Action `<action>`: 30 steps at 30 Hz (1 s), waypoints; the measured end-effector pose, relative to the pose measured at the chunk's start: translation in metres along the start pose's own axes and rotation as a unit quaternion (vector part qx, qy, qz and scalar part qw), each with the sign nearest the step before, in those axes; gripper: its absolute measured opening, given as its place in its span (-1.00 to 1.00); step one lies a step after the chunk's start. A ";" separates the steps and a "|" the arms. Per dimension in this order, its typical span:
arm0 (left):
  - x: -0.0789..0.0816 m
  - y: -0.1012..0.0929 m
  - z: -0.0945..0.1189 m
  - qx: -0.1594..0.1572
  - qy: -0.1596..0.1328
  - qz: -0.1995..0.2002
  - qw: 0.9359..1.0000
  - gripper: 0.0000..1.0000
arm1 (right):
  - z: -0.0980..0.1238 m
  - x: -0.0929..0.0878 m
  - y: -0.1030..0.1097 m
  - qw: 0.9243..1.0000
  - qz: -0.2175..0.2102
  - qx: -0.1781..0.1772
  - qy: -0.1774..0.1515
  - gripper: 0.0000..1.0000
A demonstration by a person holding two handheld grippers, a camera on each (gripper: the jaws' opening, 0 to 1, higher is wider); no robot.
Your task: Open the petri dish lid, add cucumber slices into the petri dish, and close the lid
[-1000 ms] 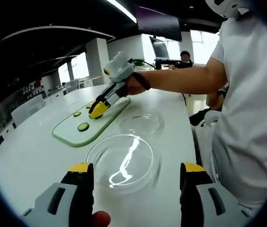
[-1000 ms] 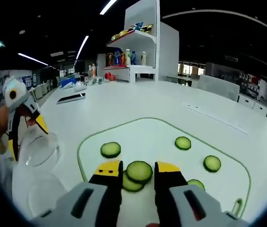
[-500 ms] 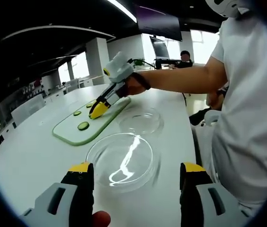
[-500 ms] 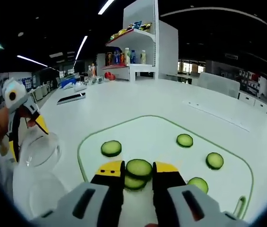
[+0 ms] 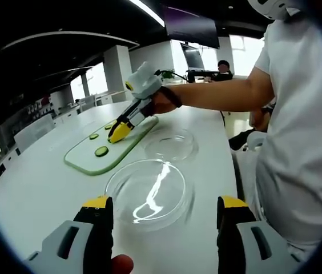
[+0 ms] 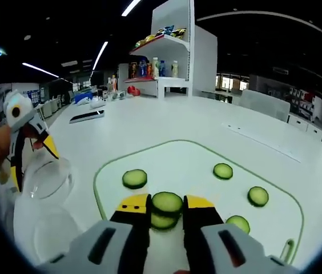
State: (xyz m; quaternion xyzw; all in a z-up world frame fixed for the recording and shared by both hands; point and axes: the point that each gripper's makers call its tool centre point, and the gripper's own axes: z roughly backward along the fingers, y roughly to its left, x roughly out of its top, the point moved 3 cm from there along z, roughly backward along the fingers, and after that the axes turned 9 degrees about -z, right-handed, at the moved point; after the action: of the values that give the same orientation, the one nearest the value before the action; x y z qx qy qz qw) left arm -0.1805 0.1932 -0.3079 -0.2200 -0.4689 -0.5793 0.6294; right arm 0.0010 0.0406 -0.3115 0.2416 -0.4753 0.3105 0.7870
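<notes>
A: Cucumber slice (image 6: 167, 202), round, dark-rimmed and pale green inside, sits pinched between the jaws of the right gripper (image 6: 167, 206), over the cutting board (image 6: 178, 165). A second slice (image 6: 162, 221) lies on the board just under it, and four more lie further out across the board.

B: And the dish?

A: The clear petri dish (image 5: 148, 193) rests on the white table (image 5: 41, 188) just beside the board's near edge, right ahead of the left gripper (image 5: 162, 206), whose jaws stand wide apart with nothing between them. The lid (image 5: 170, 145) lies on the table beyond the dish, also beside the board.

B: What differs from a second ago?

A: The right gripper's jaws have drawn in: a gap showed on each side of the slice then, and now both yellow tips press its rim. The left gripper stays as it was, spread over the dish, and the dish, lid and loose slices keep their places.
</notes>
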 end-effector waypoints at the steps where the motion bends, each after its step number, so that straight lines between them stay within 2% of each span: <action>1: 0.000 0.000 0.000 0.000 0.000 0.000 1.000 0.46 | 0.000 0.000 0.000 1.000 0.002 -0.001 0.000 -0.56; 15: -0.001 0.001 0.001 0.000 -0.002 0.000 1.000 0.45 | 0.004 0.004 0.001 1.000 0.017 -0.003 -0.010 -0.57; 27: 0.001 0.000 0.000 -0.001 -0.001 -0.001 1.000 0.45 | 0.013 0.014 0.006 0.999 0.027 0.001 -0.036 -0.57; 30: 0.001 -0.001 -0.001 -0.001 0.000 -0.002 1.000 0.45 | 0.015 0.015 0.007 0.999 0.016 0.005 -0.038 -0.57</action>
State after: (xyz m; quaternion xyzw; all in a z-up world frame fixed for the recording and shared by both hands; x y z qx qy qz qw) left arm -0.1812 0.1921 -0.3077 -0.2199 -0.4684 -0.5810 0.6283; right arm -0.0080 0.0392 -0.2905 0.2493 -0.5072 0.3160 0.7621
